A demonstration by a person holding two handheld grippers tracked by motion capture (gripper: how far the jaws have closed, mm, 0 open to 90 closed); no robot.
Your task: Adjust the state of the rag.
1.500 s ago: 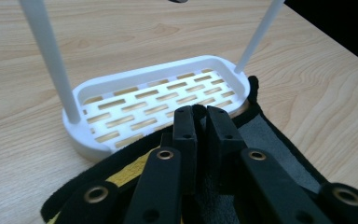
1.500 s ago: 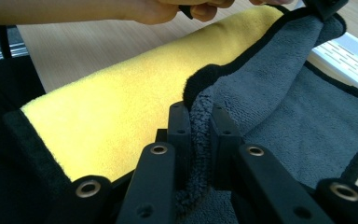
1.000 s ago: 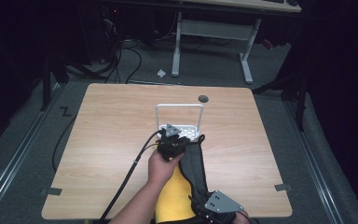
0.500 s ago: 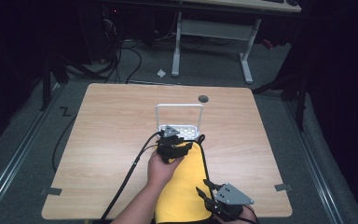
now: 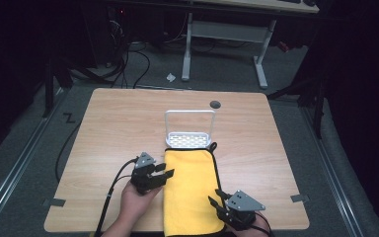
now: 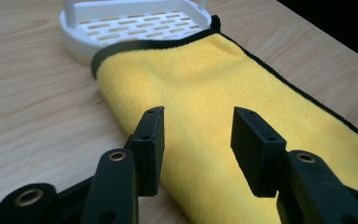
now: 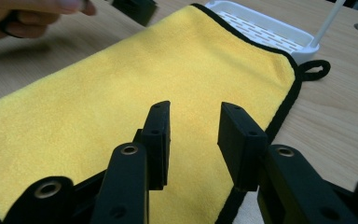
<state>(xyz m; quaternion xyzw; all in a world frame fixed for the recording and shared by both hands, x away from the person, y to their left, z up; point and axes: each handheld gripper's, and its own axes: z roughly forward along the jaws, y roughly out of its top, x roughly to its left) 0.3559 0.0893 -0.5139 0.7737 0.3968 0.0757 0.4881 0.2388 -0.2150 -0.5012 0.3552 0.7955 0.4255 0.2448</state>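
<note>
Yellow cloth (image 5: 190, 190) lies flat at the middle of the counter's (image 5: 113, 128) near edge, its far end touching the white rack (image 5: 189, 138). Just beside its left edge, the left hand-held gripper (image 5: 164, 175) has just been opening, jaws spread, nothing between them. At its right near corner, the right hand-held gripper (image 5: 218, 200) has just been closing, jaws apart above the cloth.

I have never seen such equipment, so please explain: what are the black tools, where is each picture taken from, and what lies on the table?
A person holds hand tools with two black jaws: the left tongs and the right tongs. One camera looks down from above; the two others ride on the tongs and look along their jaws. On the wooden table lies a folded yellow towel, its far edge against a white rack. Both tongs are open and hold nothing. The left jaws have just been opening, the right closing slightly, with nothing between them.
</note>
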